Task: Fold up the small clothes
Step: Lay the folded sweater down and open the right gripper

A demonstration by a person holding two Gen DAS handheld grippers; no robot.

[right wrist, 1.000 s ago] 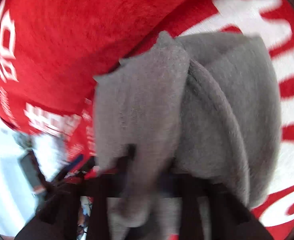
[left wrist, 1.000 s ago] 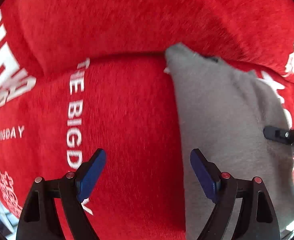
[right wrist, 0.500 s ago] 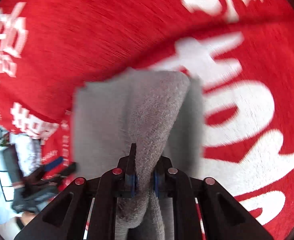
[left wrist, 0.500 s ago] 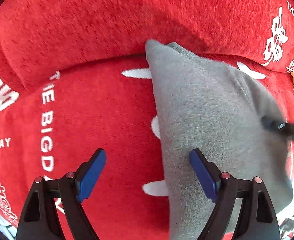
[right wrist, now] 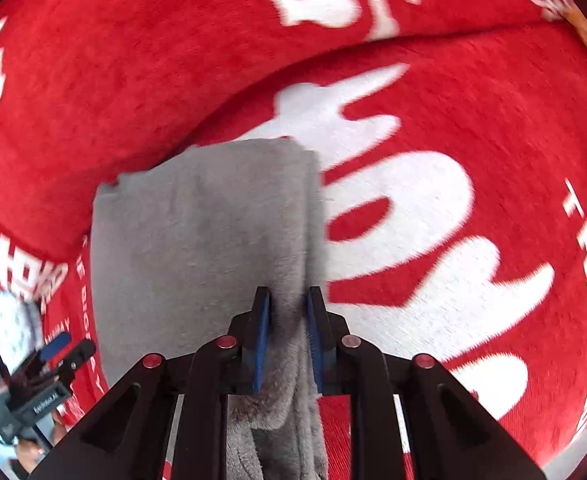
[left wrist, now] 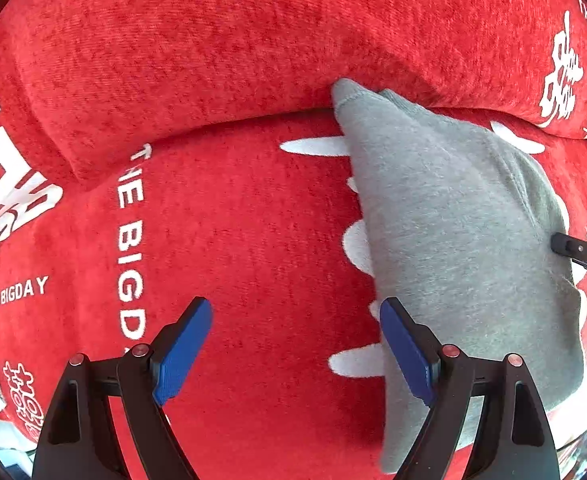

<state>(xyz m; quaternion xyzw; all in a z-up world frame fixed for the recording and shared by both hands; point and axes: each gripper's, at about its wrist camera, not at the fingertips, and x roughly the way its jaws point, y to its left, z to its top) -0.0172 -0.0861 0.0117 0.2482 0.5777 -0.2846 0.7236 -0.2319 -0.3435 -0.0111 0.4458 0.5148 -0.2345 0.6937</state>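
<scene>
Right wrist view: right gripper (right wrist: 287, 332), jaws opening, releases the folded grey fleece garment (right wrist: 197, 240) on the red printed cover (right wrist: 493, 128); left gripper (left wrist: 295, 348) is spread, empty. Next, judged: withdraw clear.

The left wrist view looks steeply down along the left gripper (left wrist: 295, 346) from close above the red cover (left wrist: 229, 240), facing the seam at its back edge. The right wrist view looks down along the right gripper (right wrist: 287, 320), nearer still, over the grey garment (right wrist: 197, 232). Both share that garment (left wrist: 453, 240) and seam, and each catches the other gripper at its edge.
</scene>
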